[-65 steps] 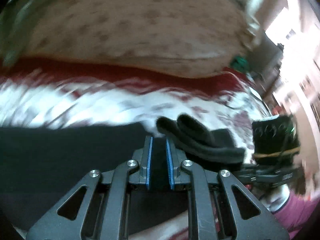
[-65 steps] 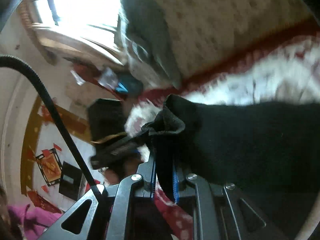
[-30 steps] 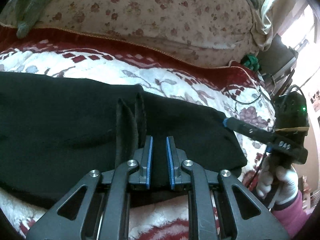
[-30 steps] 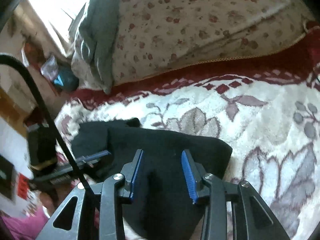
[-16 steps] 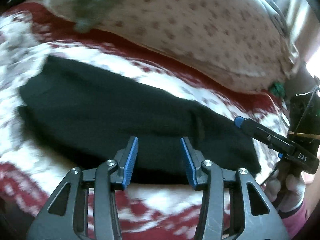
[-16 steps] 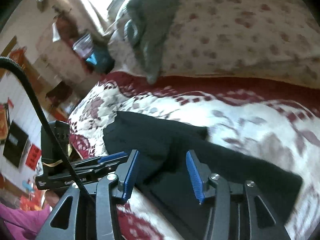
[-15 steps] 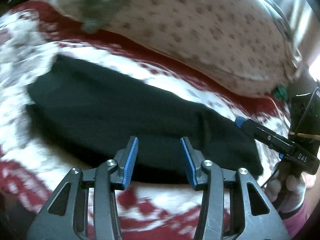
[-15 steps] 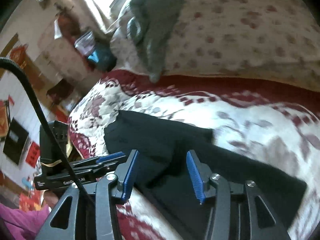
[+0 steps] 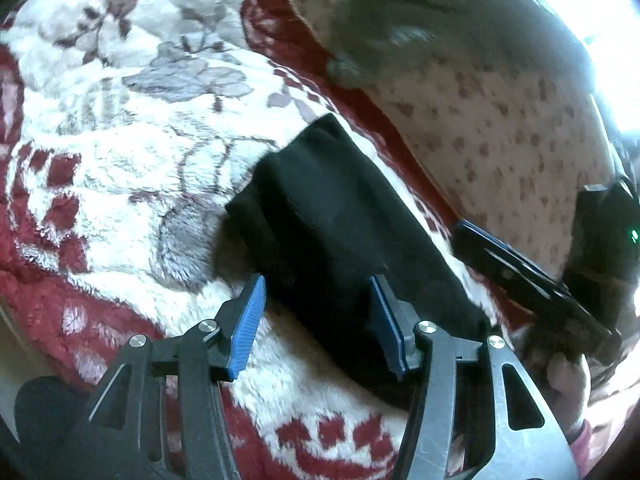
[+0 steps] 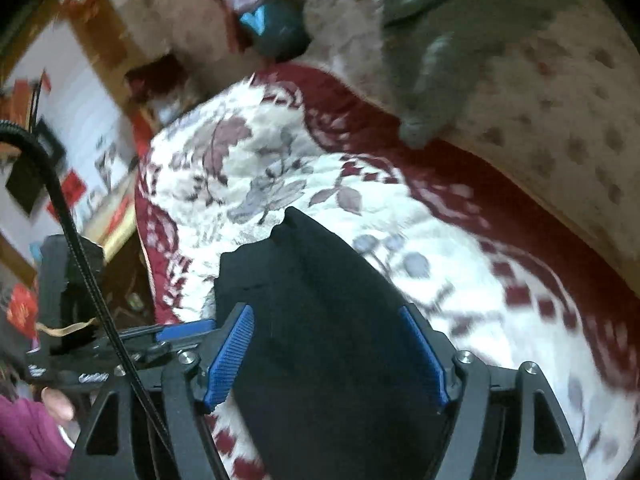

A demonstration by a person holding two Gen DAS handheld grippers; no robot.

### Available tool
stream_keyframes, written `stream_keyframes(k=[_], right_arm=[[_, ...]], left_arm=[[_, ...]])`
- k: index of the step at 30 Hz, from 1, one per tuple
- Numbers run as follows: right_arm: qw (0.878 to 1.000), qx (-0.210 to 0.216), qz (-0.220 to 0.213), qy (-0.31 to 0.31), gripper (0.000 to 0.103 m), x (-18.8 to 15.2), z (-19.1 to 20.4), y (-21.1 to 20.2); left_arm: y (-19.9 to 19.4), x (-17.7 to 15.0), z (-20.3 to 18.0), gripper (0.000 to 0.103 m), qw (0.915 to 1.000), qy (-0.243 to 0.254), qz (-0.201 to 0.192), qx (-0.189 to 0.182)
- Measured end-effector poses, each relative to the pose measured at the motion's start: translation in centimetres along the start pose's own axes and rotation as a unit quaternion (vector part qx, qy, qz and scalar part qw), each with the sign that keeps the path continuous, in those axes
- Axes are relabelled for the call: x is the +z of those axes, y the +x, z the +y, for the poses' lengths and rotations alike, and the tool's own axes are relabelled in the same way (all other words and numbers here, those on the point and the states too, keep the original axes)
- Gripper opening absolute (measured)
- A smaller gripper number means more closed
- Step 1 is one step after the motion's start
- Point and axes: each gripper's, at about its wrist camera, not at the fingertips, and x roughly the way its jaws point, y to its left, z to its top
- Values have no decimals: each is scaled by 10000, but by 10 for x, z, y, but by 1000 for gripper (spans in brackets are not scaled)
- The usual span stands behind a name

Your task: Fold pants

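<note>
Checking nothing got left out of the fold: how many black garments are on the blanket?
1: the folded black pants lie on the floral blanket, near the spotted pillow. Nothing else dark shows, though the views are partial.

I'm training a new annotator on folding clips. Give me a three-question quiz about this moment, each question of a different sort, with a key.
1. True or false: the left gripper is clamped on the black pants.
2. What do the pants lie on? A) a bare wooden table B) a red and white floral blanket C) a tiled floor
3. Fill in: the pads on the right gripper fingers are coloured ____.

Key: 1 false, its fingers stand apart with nothing pinched; 2 B; 3 blue.
</note>
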Motion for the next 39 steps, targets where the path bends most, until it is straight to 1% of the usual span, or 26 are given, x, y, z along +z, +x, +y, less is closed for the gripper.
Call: stream_keyframes(k=[2,3,5,8,11,13,14,15,16,17,18,19,20,21,23,24,26,28,31,33,35,38,39], right_arm=[[9993,-99,225,-273,72,16,4,21],[9984,-117,373,-411,72,26,5,35],[9972,-111,547,-499,72,36,4,52],[9954,-27,766,-571,72,52,1,78],[9928,131,1015,-628,72,64,0,103],[9907,251,1183,-619,72,67,-2,119],[9913,330,1116,-614,63,69,-2,123],[9918,384,1042,-629,36,69,-2,124],[9914,535,1014,-635,30,69,-1,126],[9911,513,1059,-623,30,68,0,129],[9913,459,1053,-649,25,67,2,130],[9914,455,1008,-703,22,65,5,128],[9917,462,955,-729,17,64,6,125],[9924,473,881,-714,15,63,7,119],[9945,574,643,-595,14,64,6,102],[9954,665,448,-526,13,65,7,86],[9959,760,189,-463,13,65,9,62],[9956,818,-155,-420,13,63,11,29],[9932,922,-668,-258,13,53,11,-23],[9900,997,-992,-107,13,44,8,-56],[9849,1027,-1393,61,13,27,0,-98],[9774,1022,-1822,309,13,-1,-14,-149],[9758,1005,-1906,369,13,-8,-18,-159]], left_arm=[[3,3,4,53,9999,-76,-6,-70],[5,4,5,57,9999,-95,-22,-90],[8,6,7,59,9998,-136,-59,-156],[13,9,6,62,9998,-119,-89,-155],[16,9,8,67,9995,-142,-156,-225],[18,8,5,75,9995,-50,-174,-266],[18,8,4,76,9994,-32,-194,-302],[19,8,3,77,9992,-35,-219,-331],[19,8,3,77,9991,-40,-255,-336],[19,7,3,77,9989,-33,-294,-360],[19,7,4,74,9986,-25,-334,-398],[18,7,4,56,9985,2,-375,-394],[18,7,3,44,9988,102,-395,-255],[17,7,3,33,9989,182,-403,-180],[14,7,4,24,9986,153,-394,-321],[10,7,2,23,9982,154,-432,-383],[-5,5,-9,21,9964,325,-641,-441],[-22,0,-26,21,9931,627,-866,-488],[-43,-7,-58,20,9869,1030,-1045,-666],[-54,-15,-80,20,9818,1294,-1104,-850],[-64,-24,-104,20,9752,1589,-1151,-1024],[-73,-41,-139,20,9653,1969,-1111,-1305],[-74,-48,-151,20,9619,2096,-1069,-1390]])
